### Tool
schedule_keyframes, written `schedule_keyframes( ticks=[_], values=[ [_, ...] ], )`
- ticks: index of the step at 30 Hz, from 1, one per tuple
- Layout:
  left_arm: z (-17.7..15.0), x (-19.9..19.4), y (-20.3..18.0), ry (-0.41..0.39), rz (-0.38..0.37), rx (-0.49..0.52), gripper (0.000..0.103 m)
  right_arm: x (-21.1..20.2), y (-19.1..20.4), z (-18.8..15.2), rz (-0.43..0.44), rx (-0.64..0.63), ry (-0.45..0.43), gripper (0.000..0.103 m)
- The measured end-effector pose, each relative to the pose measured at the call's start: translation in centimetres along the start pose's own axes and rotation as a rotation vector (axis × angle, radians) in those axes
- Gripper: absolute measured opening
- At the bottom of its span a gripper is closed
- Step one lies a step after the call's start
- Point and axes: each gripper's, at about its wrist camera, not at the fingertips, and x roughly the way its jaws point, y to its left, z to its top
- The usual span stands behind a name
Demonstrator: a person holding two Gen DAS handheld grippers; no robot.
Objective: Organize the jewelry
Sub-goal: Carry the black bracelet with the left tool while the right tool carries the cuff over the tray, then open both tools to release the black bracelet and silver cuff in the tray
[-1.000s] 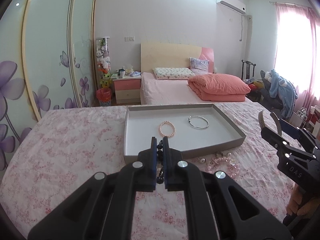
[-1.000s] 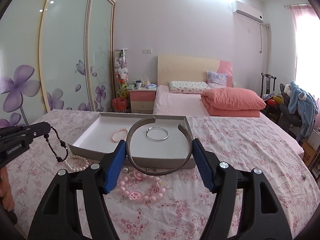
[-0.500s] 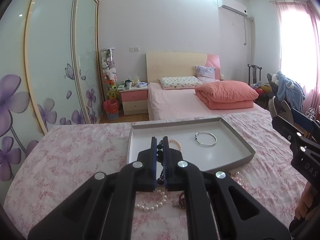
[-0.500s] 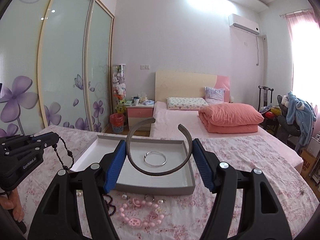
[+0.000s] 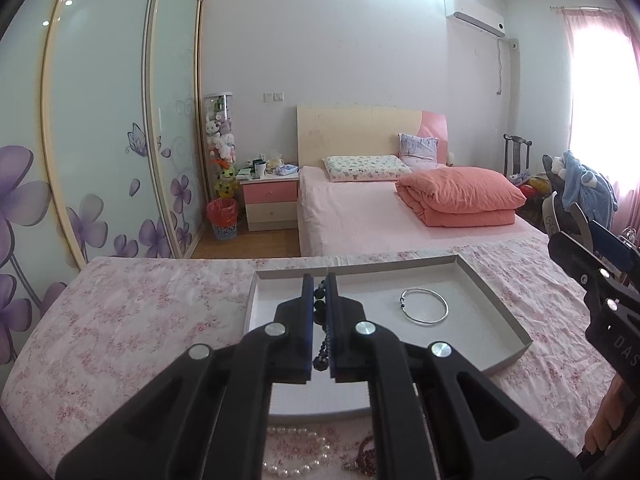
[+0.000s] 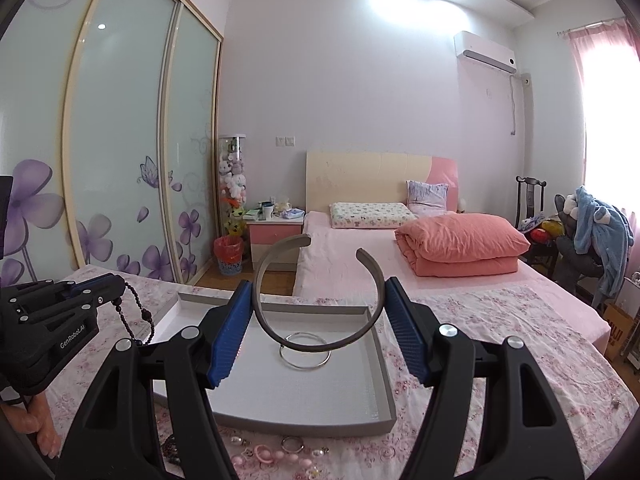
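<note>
Both hands loaded. My left gripper is clenched on a dark bead string, which hangs slack below the pads; in the right wrist view the same string dangles off the fingertips as a loop. My right gripper is grasping a grey open cuff, pinched across its width between the blue pads, its gap pointing away from me and its plane roughly level with the fingers. The grey tray lies directly ahead of and below both grippers; a silver bangle already rests in it, ahead and to the right of my left fingertips. Key relation: the cuff hangs over the tray's near half, almost above the bangle, so judged from here the right hand is better placed to set down first. Loose pearls and pink beads sit on the flowered cloth, on my side of the tray. Risk: the cuff landing on the bangle.
</note>
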Motion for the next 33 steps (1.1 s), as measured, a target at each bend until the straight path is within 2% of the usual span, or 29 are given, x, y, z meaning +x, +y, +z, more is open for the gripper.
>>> schedule_keyframes(
  ticks=[8, 18, 24, 25, 26, 28, 33],
  values=[
    [-0.1, 4.2, 0.3, 0.044, 0.003, -0.002, 0.007, 4.1, 0.5, -0.9, 0.002, -0.018, 0.058, 0.067],
    [-0.8, 9.7, 0.4, 0.139, -0.035, -0.026, 0.007, 10.4, 1.2, -3.1, 0.046, -0.001, 0.267, 0.067],
    [-1.3, 11.5, 0.1, 0.165, -0.044, -0.017, 0.008, 11.9, 1.4, -3.8, 0.055, 0.001, 0.338, 0.067],
    [-1.3, 11.7, 0.1, 0.167, -0.045, -0.019, 0.012, 12.1, 1.4, -3.8, 0.055, 0.004, 0.343, 0.068],
    [-1.3, 11.8, 0.2, 0.167, -0.047, -0.023, 0.021, 12.1, 1.4, -3.8, 0.051, 0.007, 0.338, 0.071],
    [-1.2, 11.7, 0.3, 0.165, -0.049, -0.035, 0.029, 11.7, 1.4, -3.6, 0.045, 0.009, 0.324, 0.075],
    [-0.5, 11.1, 1.5, 0.154, -0.032, -0.074, 0.029, 10.5, 0.5, -3.0, 0.036, 0.025, 0.298, 0.075]
  ],
)
